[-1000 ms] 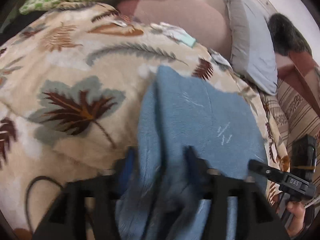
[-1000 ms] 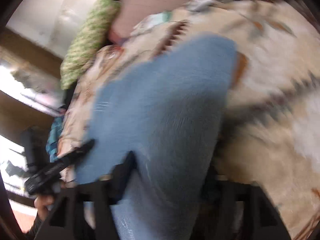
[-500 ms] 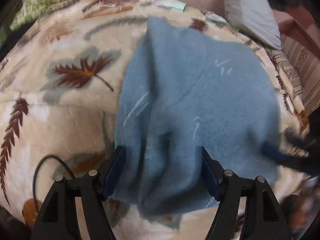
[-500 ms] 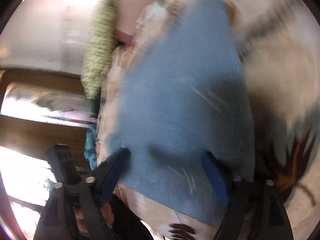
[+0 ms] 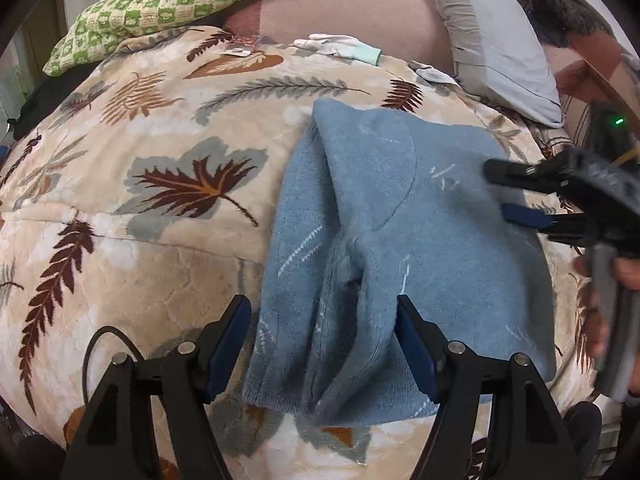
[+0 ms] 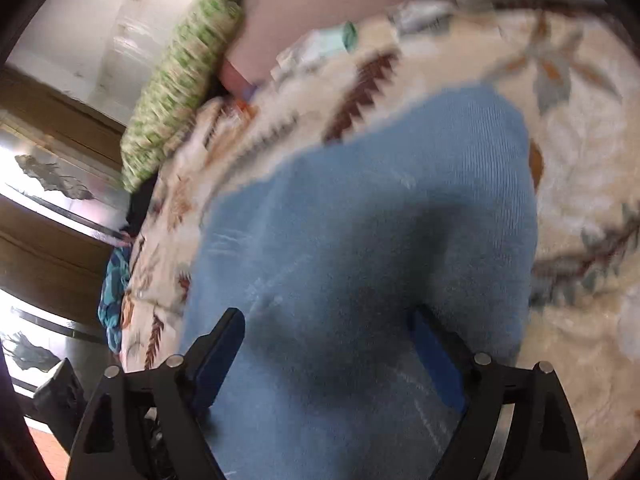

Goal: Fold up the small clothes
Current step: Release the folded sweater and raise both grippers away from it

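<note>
A blue knit garment (image 5: 384, 248) lies folded over on the leaf-patterned blanket (image 5: 132, 208). It has wrinkles near its front hem. My left gripper (image 5: 324, 320) is open, its jaws wide apart on either side of the front hem, holding nothing. My right gripper (image 6: 328, 340) is open just above the same garment (image 6: 360, 248). In the left wrist view it (image 5: 500, 192) comes in from the right over the garment's right side.
A green checked pillow (image 5: 180, 4) and a pink pillow (image 5: 348, 12) lie at the back. A grey pillow (image 5: 492, 36) is at the back right. White socks (image 5: 336, 46) lie near the blanket's far edge. A black cable (image 5: 96, 352) loops at front left.
Both grippers opened and let go of the blue garment, which now lies flat on the blanket. The left gripper drew back toward the front hem. The right gripper moved over the garment's right side.
</note>
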{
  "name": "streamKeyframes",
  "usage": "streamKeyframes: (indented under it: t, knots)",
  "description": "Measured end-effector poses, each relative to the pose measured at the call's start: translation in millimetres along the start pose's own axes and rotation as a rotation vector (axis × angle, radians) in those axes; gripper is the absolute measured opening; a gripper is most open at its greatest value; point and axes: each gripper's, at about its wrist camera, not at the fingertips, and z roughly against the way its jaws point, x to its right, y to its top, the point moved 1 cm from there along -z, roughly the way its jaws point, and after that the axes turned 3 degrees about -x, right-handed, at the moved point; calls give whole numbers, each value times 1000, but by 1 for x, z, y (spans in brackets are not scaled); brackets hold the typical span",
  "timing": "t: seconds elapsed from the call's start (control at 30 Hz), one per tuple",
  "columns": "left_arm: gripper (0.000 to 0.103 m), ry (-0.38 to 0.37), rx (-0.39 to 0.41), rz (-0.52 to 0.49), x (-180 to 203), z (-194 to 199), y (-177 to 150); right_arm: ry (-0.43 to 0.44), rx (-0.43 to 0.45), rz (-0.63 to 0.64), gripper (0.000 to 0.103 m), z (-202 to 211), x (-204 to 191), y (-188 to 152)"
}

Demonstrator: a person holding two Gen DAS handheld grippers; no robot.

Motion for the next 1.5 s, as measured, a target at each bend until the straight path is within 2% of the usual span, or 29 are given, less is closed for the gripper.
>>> streamKeyframes:
  t: [0.03, 0.17, 0.27, 0.37, 0.47, 0.63, 0.9, 1.03, 1.1, 1.17, 1.3, 1.5]
  knots:
    - [73, 7, 14, -2, -1, 5, 0, -15, 10, -2, 88, 9, -6, -1]
    - [75, 30, 76, -13, 0, 34, -8, -118, 172, 119, 88, 73, -37, -35]
    - [83, 69, 149, -22, 2, 66, -21, -201, 268, 197, 88, 120, -65, -79]
    - [84, 87, 185, -15, 5, 90, -33, -305, 364, 222, 88, 158, -78, -133]
    - [84, 94, 204, -13, 7, 107, -45, -426, 427, 240, 88, 174, -90, -182]
    - [84, 125, 218, -24, 12, 126, -67, -491, 426, 282, 89, 172, -109, -240]
    - [84, 142, 227, 0, 13, 146, -91, -555, 393, 314, 89, 173, -119, -271]
    - [85, 118, 231, 3, 18, 156, -95, -553, 406, 305, 89, 182, -121, -274]
    - [89, 103, 234, -10, 22, 161, -96, -561, 412, 305, 89, 186, -123, -275]
    - [97, 81, 246, -19, 26, 166, -98, -564, 414, 311, 89, 188, -123, -275]
    - [98, 30, 268, -32, 32, 175, -101, -588, 410, 309, 89, 190, -123, -276]
    - [99, 24, 280, -65, 44, 179, -99, -598, 405, 296, 89, 192, -120, -277]
